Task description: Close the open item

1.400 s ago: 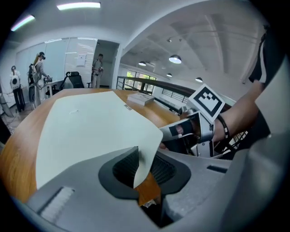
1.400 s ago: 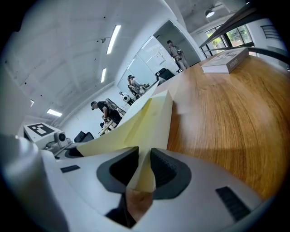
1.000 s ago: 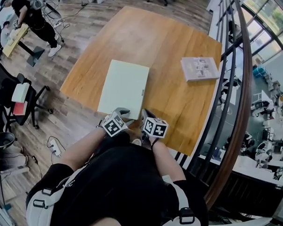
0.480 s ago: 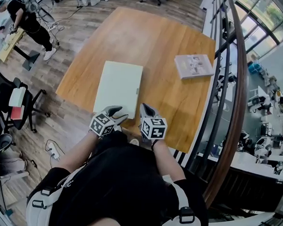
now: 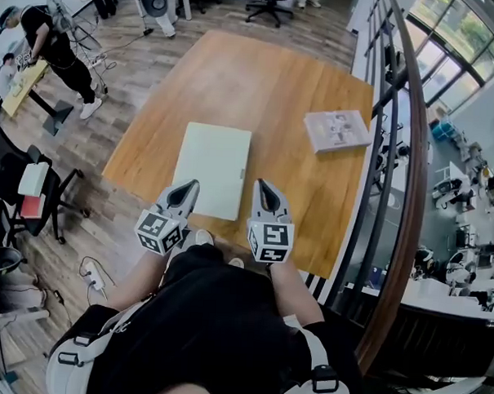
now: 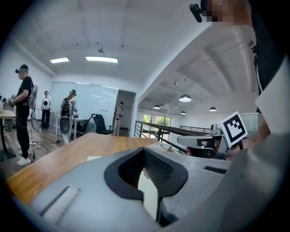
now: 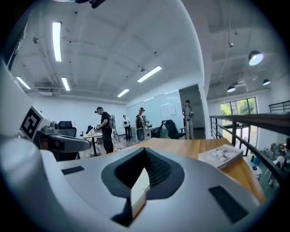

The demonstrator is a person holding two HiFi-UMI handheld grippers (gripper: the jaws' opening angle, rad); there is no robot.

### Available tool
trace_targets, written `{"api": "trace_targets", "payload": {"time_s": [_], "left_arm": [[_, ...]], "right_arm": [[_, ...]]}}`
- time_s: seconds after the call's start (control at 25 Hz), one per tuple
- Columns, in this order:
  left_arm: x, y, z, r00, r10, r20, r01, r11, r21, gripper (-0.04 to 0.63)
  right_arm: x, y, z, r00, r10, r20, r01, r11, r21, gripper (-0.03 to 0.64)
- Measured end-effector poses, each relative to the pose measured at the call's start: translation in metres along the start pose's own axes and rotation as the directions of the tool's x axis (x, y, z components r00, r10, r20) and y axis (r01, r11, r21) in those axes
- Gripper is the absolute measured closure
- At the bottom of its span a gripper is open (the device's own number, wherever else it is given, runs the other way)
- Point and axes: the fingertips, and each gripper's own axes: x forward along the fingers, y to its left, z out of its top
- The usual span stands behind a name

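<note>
A pale green flat case [image 5: 214, 170], like a laptop, lies shut on the wooden table [image 5: 268, 87]. Both grippers hover over the table's near edge, pointing away from me. The left gripper [image 5: 190, 186] is beside the case's near left corner, the right gripper [image 5: 262, 187] just off its near right corner. Each has its jaws shut with nothing in them. In the left gripper view the left gripper [image 6: 145, 150] tips meet; in the right gripper view the right gripper [image 7: 146, 149] does the same. Neither touches the case.
A closed book [image 5: 336, 130] lies at the table's right side, also seen as the book [image 7: 222, 156]. A metal railing [image 5: 396, 158] runs along the right. An office chair [image 5: 23, 178] and a standing person [image 5: 53, 41] are off to the left.
Both grippers drew back from the case's near edge toward me and spread apart, the left one moving left. The case stays flat and shut.
</note>
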Motion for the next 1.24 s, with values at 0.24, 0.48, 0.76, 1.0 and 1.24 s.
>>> {"api": "trace_targets", "payload": {"time_s": [0.24,0.48,0.76,1.0,1.24], "left_arm": [[-0.025,0.006,0.063,0.994,0.067,0.084,-0.075,0.993,0.094,0.595],[-0.035,0.016,0.075,0.991,0.114,0.075,-0.124,0.982,0.141,0.595],[-0.035,0.014,0.064,0.991,0.125,0.039,-0.13,0.976,0.175,0.595],[-0.039,0.017,0.061,0.993,0.117,0.029,-0.12,0.981,0.153,0.595],[-0.039,0.018,0.055,0.994,0.111,0.017,-0.112,0.983,0.145,0.595]], "right_arm": [[-0.031,-0.016,0.065,0.981,-0.107,0.164,0.112,0.993,-0.022,0.612],[-0.058,-0.034,0.079,0.968,-0.164,0.19,0.168,0.986,-0.006,0.614],[-0.065,-0.039,0.07,0.972,-0.17,0.165,0.17,0.985,0.014,0.614],[-0.063,-0.029,0.066,0.976,-0.159,0.148,0.157,0.987,0.022,0.612],[-0.056,-0.025,0.059,0.981,-0.139,0.131,0.137,0.99,0.024,0.612]]}}
